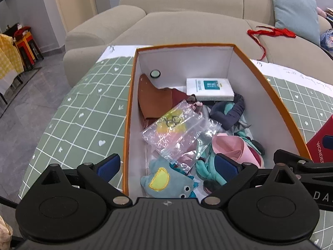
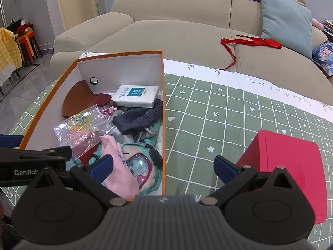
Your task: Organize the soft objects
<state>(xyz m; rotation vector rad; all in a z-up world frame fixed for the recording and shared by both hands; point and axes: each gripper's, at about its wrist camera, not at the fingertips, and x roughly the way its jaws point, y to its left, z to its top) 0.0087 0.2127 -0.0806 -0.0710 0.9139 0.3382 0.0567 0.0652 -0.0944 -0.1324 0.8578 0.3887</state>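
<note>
An orange box (image 1: 127, 112) (image 2: 164, 112) with white inner walls stands on a green checked cloth. Inside lie a blue plush (image 1: 166, 182), a clear plastic bag (image 1: 179, 129) (image 2: 81, 129), a pink cloth (image 1: 231, 148) (image 2: 118, 175) over a teal-haired doll (image 2: 143, 164), dark fabric (image 1: 231, 110) (image 2: 139, 118), a brown leather piece (image 1: 154, 100) (image 2: 77, 98) and a white packet (image 1: 210, 87) (image 2: 135, 94). My left gripper (image 1: 167, 166) is open, straddling the box's left wall at its near end. My right gripper (image 2: 163, 166) is open, straddling the box's right wall.
A red box (image 2: 291, 170) (image 1: 321, 143) stands on the cloth right of the orange box. A beige sofa (image 1: 187, 25) (image 2: 187, 33) lies behind, with a red ribbon (image 1: 270, 33) (image 2: 251, 41) and a pale blue cushion (image 2: 287, 20). Stools (image 1: 25, 41) stand far left.
</note>
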